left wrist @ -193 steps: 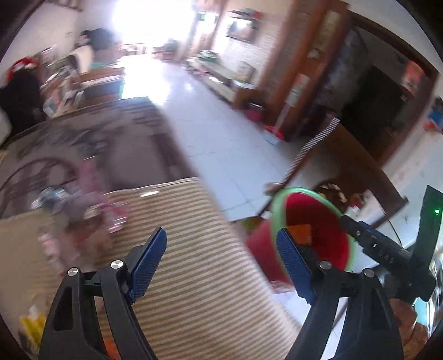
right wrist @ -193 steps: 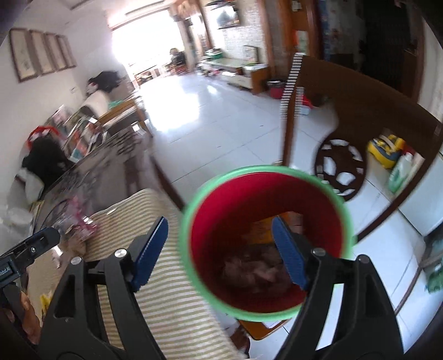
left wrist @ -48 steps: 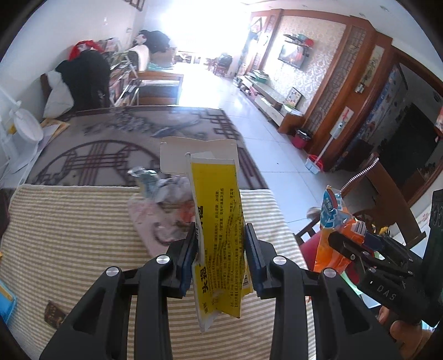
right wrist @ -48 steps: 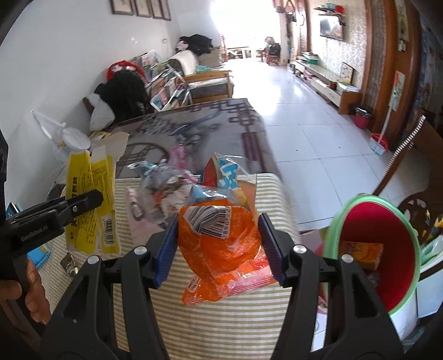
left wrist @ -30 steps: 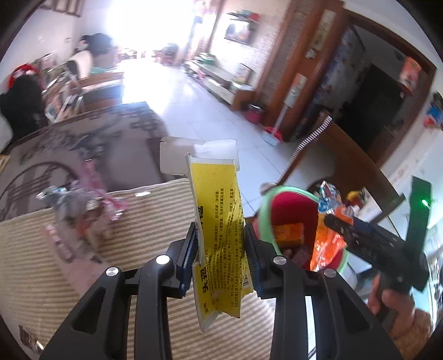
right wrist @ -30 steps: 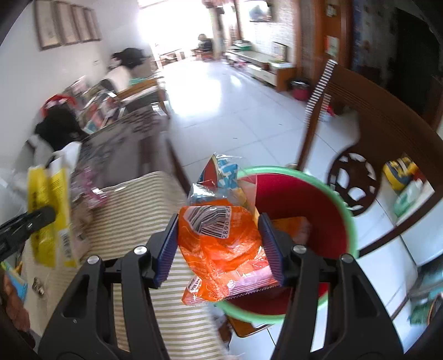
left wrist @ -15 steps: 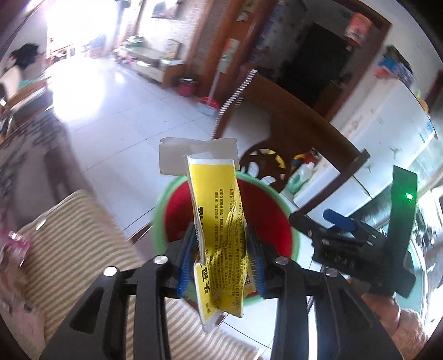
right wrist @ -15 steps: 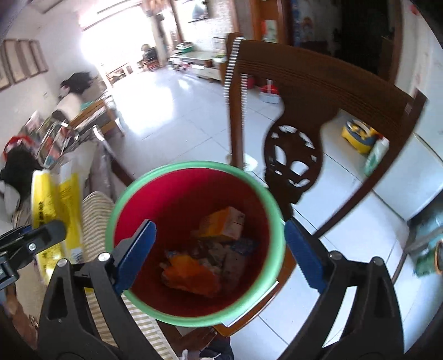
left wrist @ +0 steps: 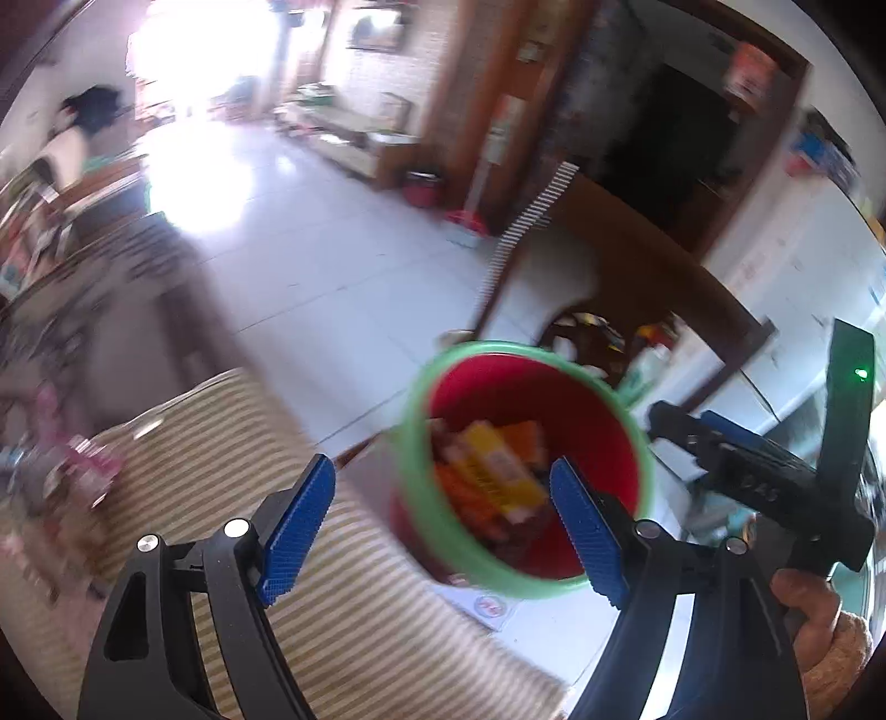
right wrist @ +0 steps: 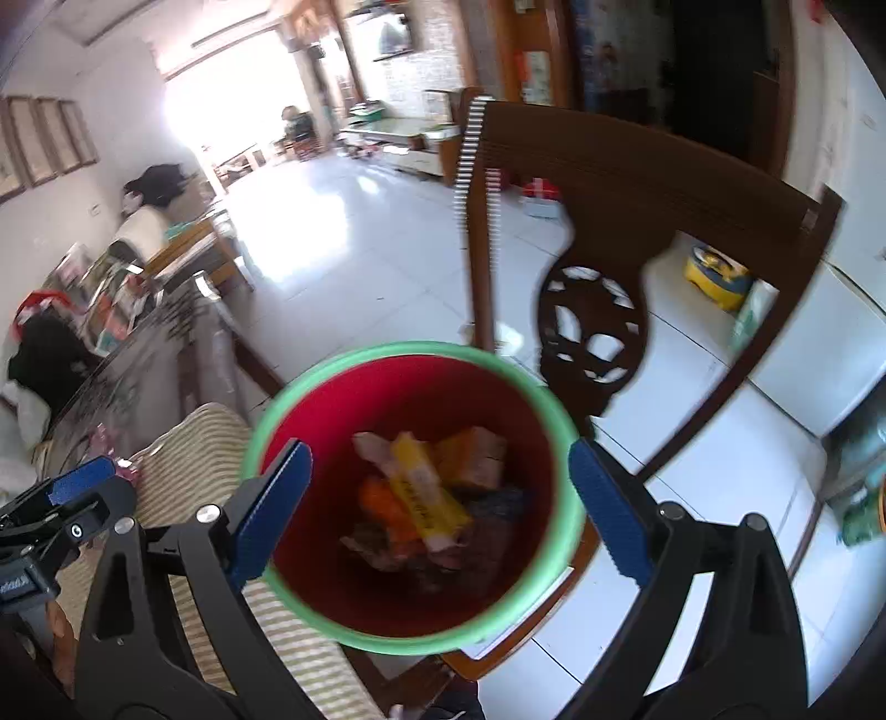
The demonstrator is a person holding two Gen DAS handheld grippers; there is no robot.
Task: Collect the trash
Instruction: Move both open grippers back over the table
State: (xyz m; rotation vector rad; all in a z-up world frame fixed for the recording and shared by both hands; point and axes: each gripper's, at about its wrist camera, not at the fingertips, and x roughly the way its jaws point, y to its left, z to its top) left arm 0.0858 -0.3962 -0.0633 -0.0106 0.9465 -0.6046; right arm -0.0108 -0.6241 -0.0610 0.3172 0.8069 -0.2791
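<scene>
Surface covered by a beige striped cloth; a blurred pile of pink wrappers lies on it toward its far left. Beyond its edge, white tiled floor carries a wooden chair.

Strong daylight is admitted from the far doorway, blown out with floor glare. Motion blur and fisheye edge curvature are noted.

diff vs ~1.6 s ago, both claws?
Both let go. The left claw dropped the yellow printed sachet into the red, green-rimmed plastic bucket; the right claw dropped its orange snack bag there earlier. Both now hang open. The bucket stays beside the striped tablecloth.
</scene>
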